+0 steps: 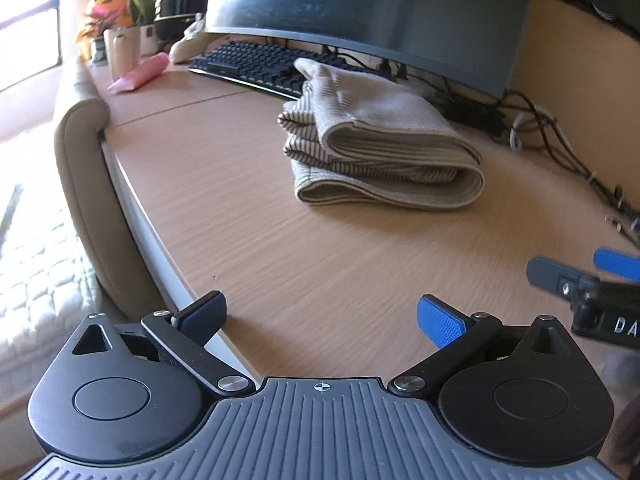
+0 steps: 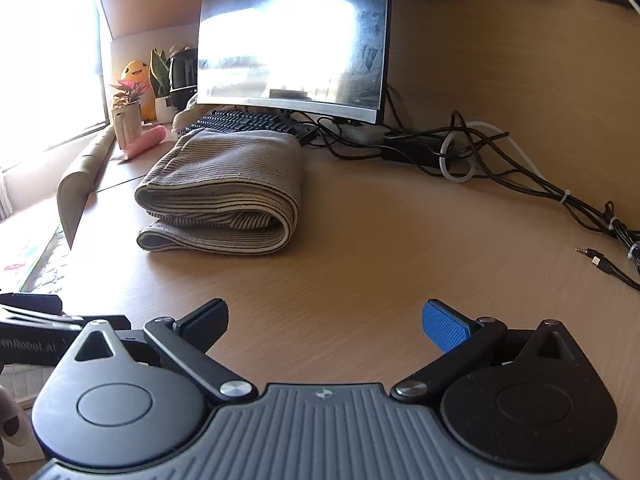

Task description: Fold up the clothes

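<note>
**Two open grippers, one folded garment on the desk**

Both grippers hang above the bare front part of the wooden desk, each with its fingers spread wide and nothing between them. The left gripper sits near the desk's front edge; the right gripper is just beside it, its fingers showing at the right margin of the left wrist view. The striped garment lies folded in a thick, layered bundle well ahead of both grippers, flat on the desk and apart from them. Its far end reaches the keyboard, which sits under the monitor. Tangled cables run along the wall to the right.
</note>
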`<state>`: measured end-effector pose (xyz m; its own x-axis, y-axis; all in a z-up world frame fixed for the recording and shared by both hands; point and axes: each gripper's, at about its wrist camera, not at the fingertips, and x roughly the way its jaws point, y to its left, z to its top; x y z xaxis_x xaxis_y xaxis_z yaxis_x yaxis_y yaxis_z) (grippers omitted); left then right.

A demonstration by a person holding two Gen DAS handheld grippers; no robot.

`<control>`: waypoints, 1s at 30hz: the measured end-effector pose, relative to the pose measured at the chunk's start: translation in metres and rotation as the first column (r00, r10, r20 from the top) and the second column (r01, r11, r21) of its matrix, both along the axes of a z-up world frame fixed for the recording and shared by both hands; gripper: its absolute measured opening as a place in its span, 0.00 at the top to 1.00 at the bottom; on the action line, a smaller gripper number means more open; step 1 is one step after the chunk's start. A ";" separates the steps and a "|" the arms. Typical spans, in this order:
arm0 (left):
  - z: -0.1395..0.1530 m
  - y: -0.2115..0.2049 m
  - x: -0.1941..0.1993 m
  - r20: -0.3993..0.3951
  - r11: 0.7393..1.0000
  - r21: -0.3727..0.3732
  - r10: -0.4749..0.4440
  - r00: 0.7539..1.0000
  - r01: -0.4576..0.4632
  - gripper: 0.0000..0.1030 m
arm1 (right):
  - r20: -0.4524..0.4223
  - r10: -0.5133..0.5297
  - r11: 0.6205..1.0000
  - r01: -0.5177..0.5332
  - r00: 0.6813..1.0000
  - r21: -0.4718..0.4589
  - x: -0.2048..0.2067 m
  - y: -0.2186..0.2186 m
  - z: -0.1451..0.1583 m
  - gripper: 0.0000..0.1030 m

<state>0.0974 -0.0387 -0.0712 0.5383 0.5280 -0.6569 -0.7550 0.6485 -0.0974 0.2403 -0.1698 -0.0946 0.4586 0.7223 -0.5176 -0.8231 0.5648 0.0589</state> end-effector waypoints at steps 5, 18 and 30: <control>0.001 0.002 -0.002 0.040 1.000 -0.013 0.014 0.999 -0.013 0.00 | -0.002 0.015 1.000 -0.015 1.000 0.016 -0.001 -0.002 0.001 0.00; 0.019 -0.015 -0.007 0.103 0.993 0.113 0.004 0.995 -0.016 0.00 | 0.034 0.008 0.999 -0.010 0.999 0.043 -0.004 -0.008 0.004 0.00; 0.020 -0.013 -0.011 0.101 0.997 0.076 0.011 0.995 -0.019 0.00 | 0.025 0.007 0.999 -0.009 1.000 0.047 -0.003 -0.010 0.004 0.00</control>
<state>0.0863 -0.0518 -0.0516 0.5911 0.5831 -0.5573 -0.7536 0.6455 -0.1241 0.2378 -0.1795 -0.0906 0.4649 0.7496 -0.4711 -0.8291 0.5552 0.0652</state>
